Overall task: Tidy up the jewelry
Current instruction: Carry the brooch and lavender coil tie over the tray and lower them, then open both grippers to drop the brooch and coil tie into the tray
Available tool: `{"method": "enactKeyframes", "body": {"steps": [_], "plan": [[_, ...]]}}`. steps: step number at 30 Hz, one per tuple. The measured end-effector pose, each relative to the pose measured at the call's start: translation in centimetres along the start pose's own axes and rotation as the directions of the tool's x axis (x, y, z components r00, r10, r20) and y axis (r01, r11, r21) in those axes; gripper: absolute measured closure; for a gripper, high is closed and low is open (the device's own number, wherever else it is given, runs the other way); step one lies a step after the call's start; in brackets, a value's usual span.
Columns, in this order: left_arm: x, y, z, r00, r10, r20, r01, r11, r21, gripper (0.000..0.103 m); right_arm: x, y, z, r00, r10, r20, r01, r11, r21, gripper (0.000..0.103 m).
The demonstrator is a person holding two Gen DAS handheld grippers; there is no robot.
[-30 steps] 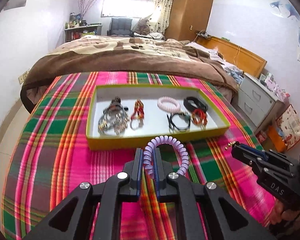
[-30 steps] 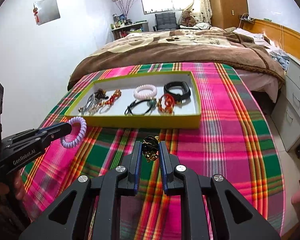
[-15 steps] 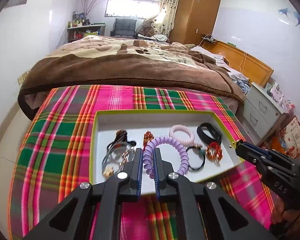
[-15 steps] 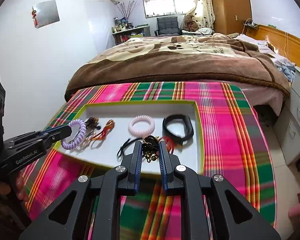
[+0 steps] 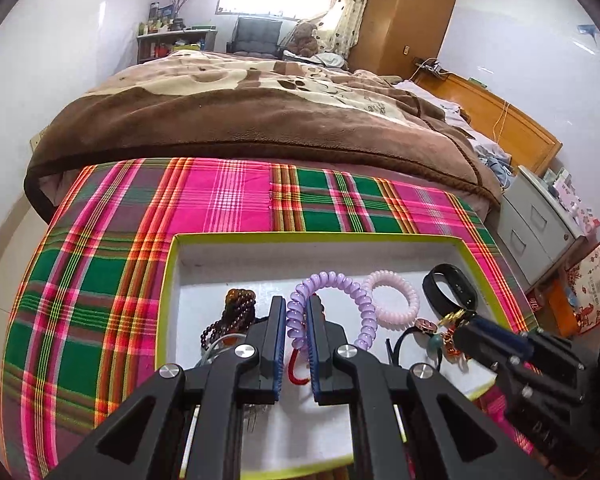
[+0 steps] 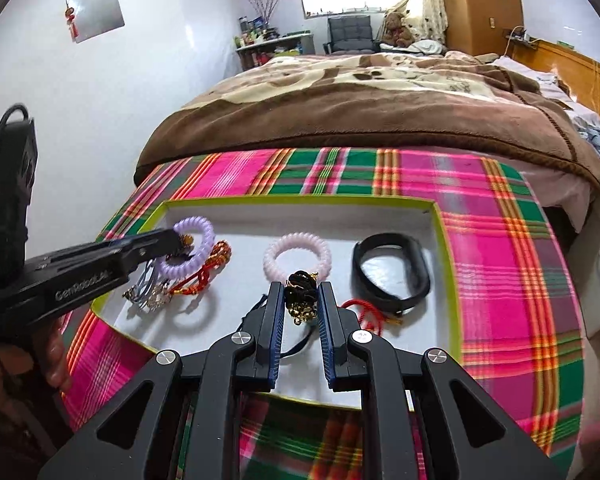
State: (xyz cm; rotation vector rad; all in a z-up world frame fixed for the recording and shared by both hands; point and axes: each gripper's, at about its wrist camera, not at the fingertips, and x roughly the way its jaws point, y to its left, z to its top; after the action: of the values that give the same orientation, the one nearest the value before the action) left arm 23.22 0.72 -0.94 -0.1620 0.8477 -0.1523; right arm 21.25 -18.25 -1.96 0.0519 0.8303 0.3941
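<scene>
My left gripper [image 5: 297, 312] is shut on a purple coil hair tie [image 5: 340, 296] and holds it over the left half of the green-rimmed white tray [image 5: 172, 280]. My right gripper [image 6: 299, 298] is shut on a black and gold bracelet [image 6: 302, 296], hanging over the tray's [image 6: 446, 248] middle. In the tray lie a pink coil hair tie [image 6: 298, 258], a black wristband [image 6: 392, 272], a red cord bracelet [image 6: 204, 272], dark brown beads [image 5: 236, 312] and a silver piece [image 6: 150, 298]. In the right wrist view the left gripper [image 6: 176, 240] shows at the left with the purple tie [image 6: 198, 248].
The tray rests on a pink and green plaid cloth [image 5: 100, 280]. Behind it is a bed with a brown blanket [image 5: 240, 112]. A grey drawer cabinet [image 5: 540, 232] stands at the right. A person's hand [image 6: 56, 356] grips the left tool.
Both grippers have moved forward from over the cloth in front of the tray to above the tray itself, each still carrying its piece. The tray's contents have not shifted.
</scene>
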Motion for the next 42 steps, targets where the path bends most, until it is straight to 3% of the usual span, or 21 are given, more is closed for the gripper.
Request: {"method": "enactKeyframes", "body": {"steps": [5,12,28,36,42], "plan": [[1.0,0.3,-0.1,1.0,0.008,-0.024,-0.008,1.0,-0.014,0.093,1.2,0.8,-0.4,0.999,0.026,-0.042,-0.027,0.999,-0.019,0.086],[1.7,0.3,-0.5,0.999,0.016,-0.043,-0.017,1.0,-0.012,0.093,2.0,1.3,-0.8,0.997,-0.015,-0.073,0.011,0.999,-0.047,0.086],[1.7,0.1,-0.9,0.998,0.048,-0.046,-0.048,0.999,0.007,0.093,1.9,0.9,-1.2,0.996,-0.059,-0.062,0.057,0.998,-0.032,0.084],[1.5,0.0,-1.0,0.998,0.052,-0.045,-0.052,0.999,0.008,0.087,1.7,0.6,-0.9,0.997,-0.062,-0.05,0.061,0.998,-0.028,0.071],[1.1,-0.3,-1.3,0.998,0.049,-0.037,-0.048,0.999,0.022,0.084,1.6,0.6,-1.0,0.997,-0.061,-0.046,0.06,0.998,-0.016,0.069]]}}
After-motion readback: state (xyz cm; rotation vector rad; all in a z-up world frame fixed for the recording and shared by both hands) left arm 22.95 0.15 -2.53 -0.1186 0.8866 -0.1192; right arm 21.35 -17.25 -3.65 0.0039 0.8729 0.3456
